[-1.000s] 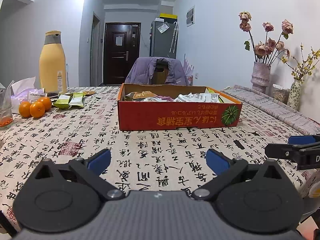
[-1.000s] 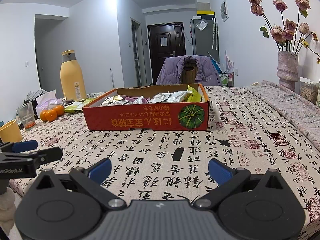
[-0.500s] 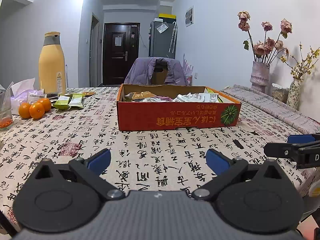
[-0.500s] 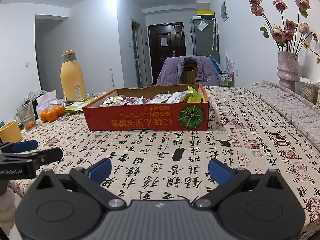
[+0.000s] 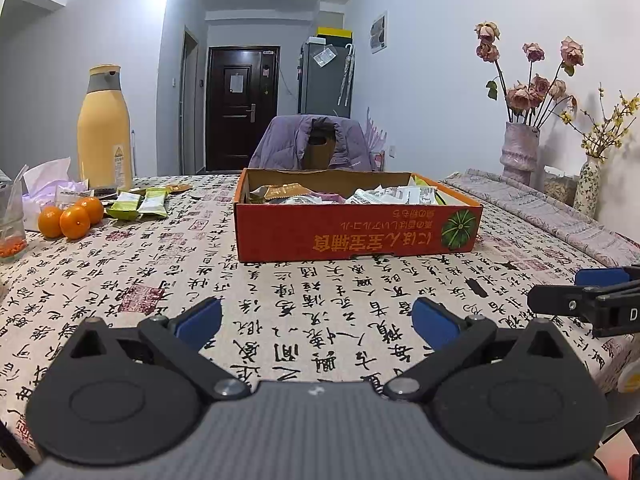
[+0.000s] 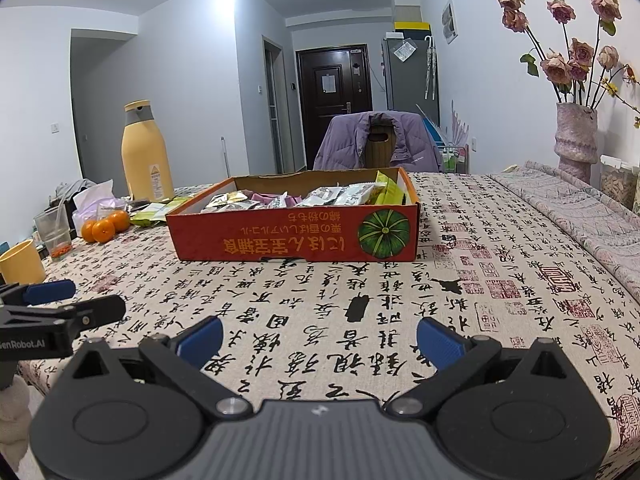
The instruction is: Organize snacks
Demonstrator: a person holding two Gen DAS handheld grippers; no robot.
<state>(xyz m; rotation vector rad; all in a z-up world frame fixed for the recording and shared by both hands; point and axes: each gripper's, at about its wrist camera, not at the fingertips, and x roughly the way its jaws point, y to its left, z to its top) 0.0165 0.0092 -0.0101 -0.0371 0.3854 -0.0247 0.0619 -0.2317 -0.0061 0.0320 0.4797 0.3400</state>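
A shallow red cardboard box (image 5: 356, 232) (image 6: 296, 236) stands mid-table and holds several snack packets (image 5: 396, 194) (image 6: 336, 196). Two green snack packets (image 5: 140, 202) lie on the cloth left of the box, seen also in the right wrist view (image 6: 154, 214). My left gripper (image 5: 316, 322) is open and empty, low over the table's near edge, well short of the box. My right gripper (image 6: 318, 338) is open and empty, level with it on the right. Each gripper shows at the other view's edge (image 5: 580, 300) (image 6: 60, 312).
A tall yellow bottle (image 5: 105, 128), three oranges (image 5: 70, 218), tissues (image 5: 48, 182) and a clear cup (image 6: 54, 228) stand at the left. A yellow cup (image 6: 20, 262) sits near the left edge. Vases with flowers (image 5: 520, 148) stand at the right. A chair with a purple jacket (image 5: 316, 144) is behind.
Almost nothing has moved. The left gripper's view has shifted very slightly. Both grippers stay open and empty.
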